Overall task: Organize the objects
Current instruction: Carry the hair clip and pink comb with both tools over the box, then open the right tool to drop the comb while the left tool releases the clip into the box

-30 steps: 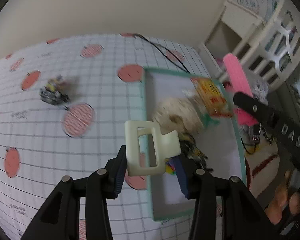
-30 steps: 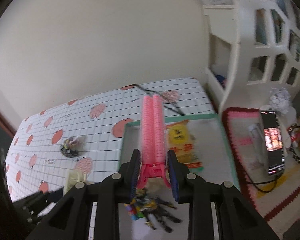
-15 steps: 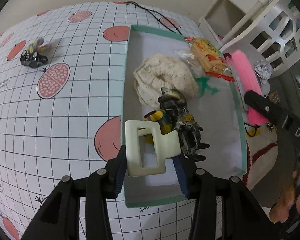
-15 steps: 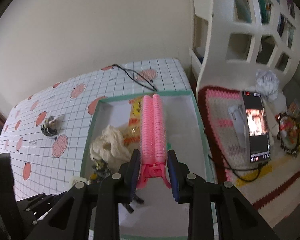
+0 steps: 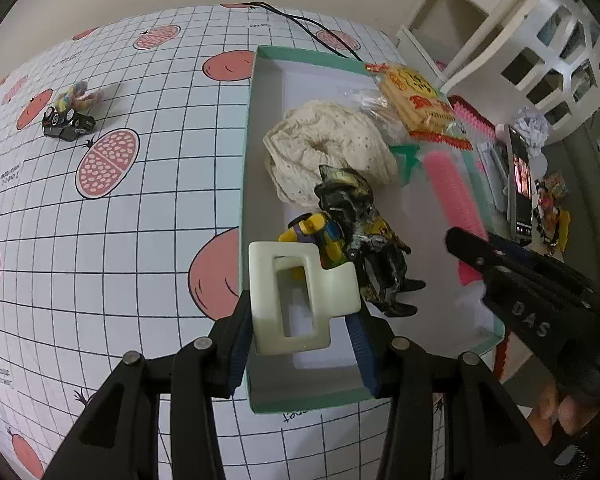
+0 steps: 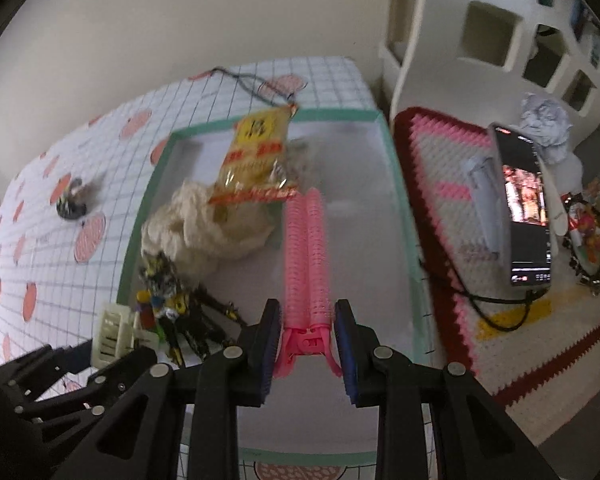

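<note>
My left gripper (image 5: 300,312) is shut on a cream hair claw clip (image 5: 296,300), held above the near left corner of a teal-rimmed box (image 5: 246,160). My right gripper (image 6: 308,312) is shut on the base of a long pink hair roller clip (image 6: 306,248), which points into the box (image 6: 396,184) low over its floor. In the left wrist view the right gripper (image 5: 500,256) and roller (image 5: 452,188) show at the box's right side. Inside lie a cream scrunchie (image 5: 328,140), a yellow snack packet (image 5: 416,100) and a black-and-yellow toy robot (image 5: 364,240).
A small black toy with pastel bits (image 5: 68,116) lies on the gridded fruit-print mat (image 5: 120,220) to the left. A black cable (image 5: 312,28) runs past the box's far edge. Right of the box are a crochet rug (image 6: 440,184), a lit phone (image 6: 524,208) and white shelving (image 6: 520,20).
Both grippers came down toward the box. The pink roller dropped from above the box to low inside it. The claw clip moved over the box's near left corner.
</note>
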Tool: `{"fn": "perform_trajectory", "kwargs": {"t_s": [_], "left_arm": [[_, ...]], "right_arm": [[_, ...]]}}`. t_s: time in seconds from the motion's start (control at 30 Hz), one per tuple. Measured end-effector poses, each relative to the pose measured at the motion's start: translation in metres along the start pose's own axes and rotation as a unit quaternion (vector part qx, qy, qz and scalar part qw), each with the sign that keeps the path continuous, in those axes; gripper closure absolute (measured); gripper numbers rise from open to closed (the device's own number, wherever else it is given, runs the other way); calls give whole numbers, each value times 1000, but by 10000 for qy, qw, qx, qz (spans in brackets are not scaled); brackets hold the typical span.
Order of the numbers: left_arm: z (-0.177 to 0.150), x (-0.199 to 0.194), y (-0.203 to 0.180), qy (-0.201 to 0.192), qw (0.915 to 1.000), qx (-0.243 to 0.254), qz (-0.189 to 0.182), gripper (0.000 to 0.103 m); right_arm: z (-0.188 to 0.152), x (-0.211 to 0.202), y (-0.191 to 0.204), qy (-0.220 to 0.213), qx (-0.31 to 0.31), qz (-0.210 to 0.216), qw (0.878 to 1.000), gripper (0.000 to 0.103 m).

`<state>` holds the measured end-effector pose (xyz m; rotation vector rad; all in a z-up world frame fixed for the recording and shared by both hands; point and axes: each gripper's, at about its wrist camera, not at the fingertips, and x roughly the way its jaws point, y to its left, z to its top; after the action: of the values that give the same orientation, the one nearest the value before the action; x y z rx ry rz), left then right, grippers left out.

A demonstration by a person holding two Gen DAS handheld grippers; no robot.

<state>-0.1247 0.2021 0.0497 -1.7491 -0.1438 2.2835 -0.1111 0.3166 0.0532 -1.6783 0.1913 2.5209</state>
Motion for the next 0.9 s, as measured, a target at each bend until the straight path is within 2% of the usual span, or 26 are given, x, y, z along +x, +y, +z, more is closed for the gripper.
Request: {"fn": "perform_trajectory", "kwargs": {"t_s": [0.43,0.7,0.9], "left_arm": [[-6,12,-8,181,9998,126,-12,56],[-10,28,-17,410,9989,232,-23,56],[-10,28,-18,434,9988,235,-36,55]], "right_arm": [[-8,26,3,432,-56,16,9991,74],[-10,29,5,486,-110,-1,9988,73],[-7,31,3,494,-59,-10,9988,73]]}}
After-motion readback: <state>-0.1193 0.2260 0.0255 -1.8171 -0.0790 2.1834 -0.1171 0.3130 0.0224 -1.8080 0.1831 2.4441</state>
